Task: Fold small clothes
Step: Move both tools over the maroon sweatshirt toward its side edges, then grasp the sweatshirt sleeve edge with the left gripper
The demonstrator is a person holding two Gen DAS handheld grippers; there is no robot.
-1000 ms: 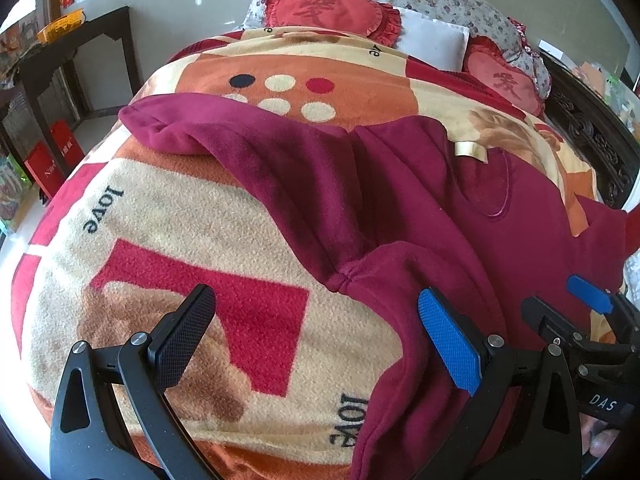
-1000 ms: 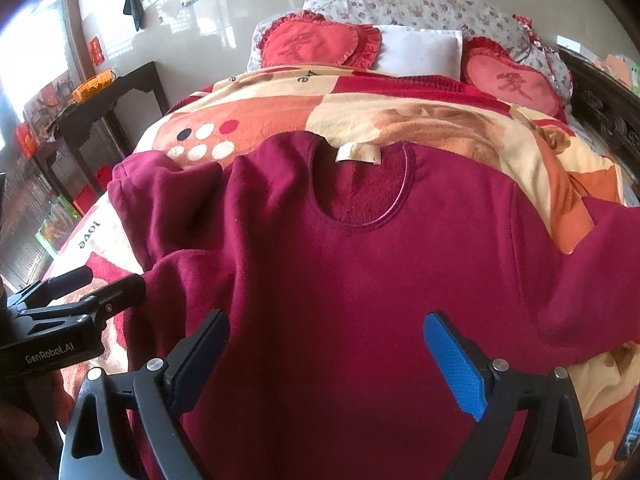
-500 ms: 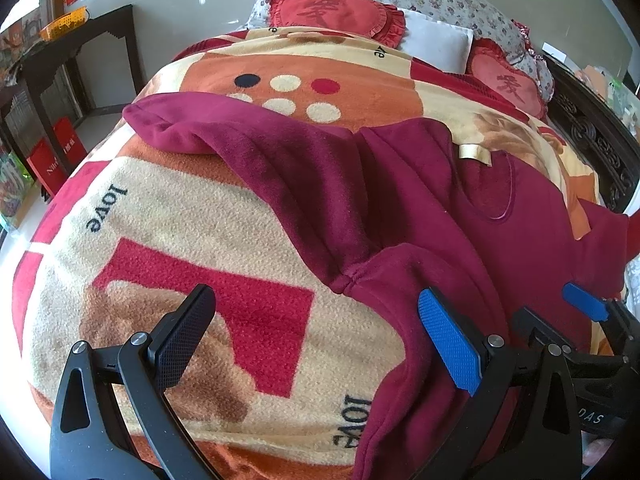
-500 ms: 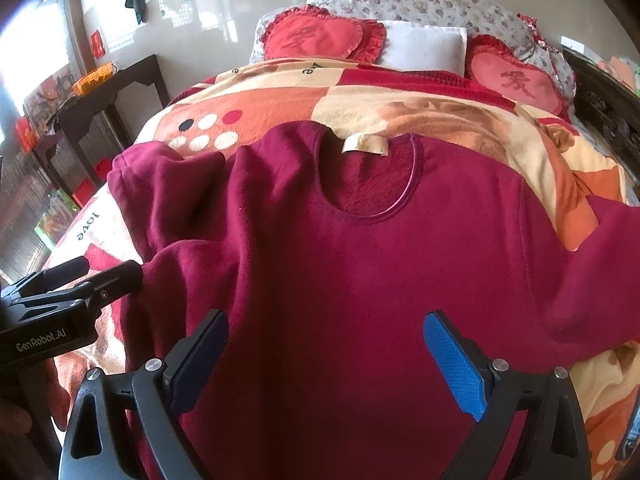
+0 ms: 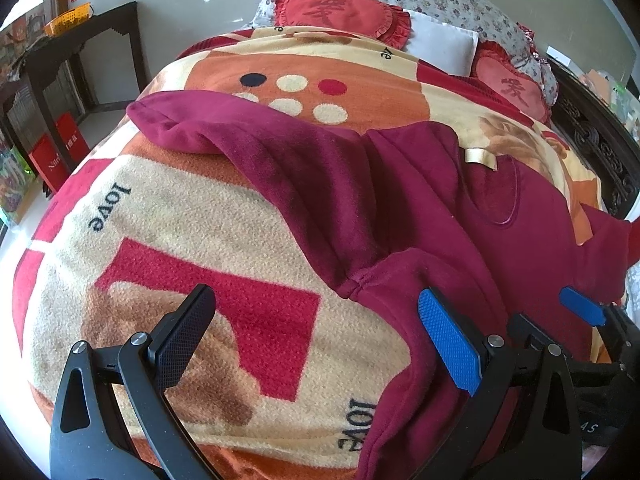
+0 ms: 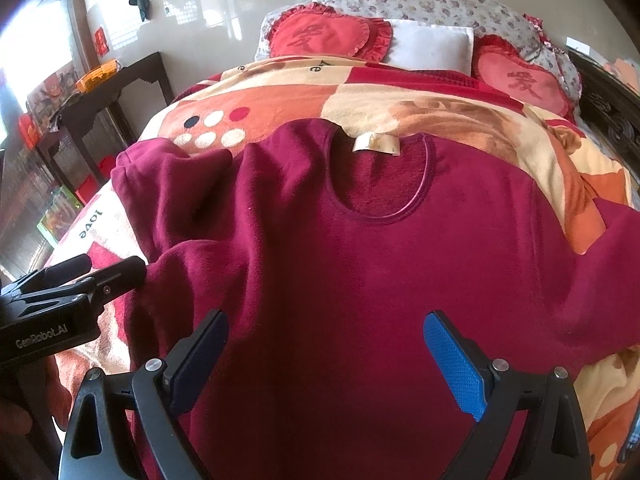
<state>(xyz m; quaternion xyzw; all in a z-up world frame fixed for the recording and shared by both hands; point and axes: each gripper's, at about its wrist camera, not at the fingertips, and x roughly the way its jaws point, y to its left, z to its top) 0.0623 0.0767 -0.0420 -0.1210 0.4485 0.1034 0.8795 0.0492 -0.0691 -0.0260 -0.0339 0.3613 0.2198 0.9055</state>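
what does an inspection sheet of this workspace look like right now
surface: bed with a patterned blanket, printed "love".
job's things: maroon top spread on the blanket, neck hole and tag facing up, one sleeve stretched out sideways; not folded yet.
clutter: two heart cushions and a white pillow at the head of the bed.
grippers: left gripper open over the top's edge; right gripper open over the top's body; neither holds cloth.
cables: nothing seen.
surroundings: dark side table with a yellow basket, red boxes on the floor, carved bed frame.
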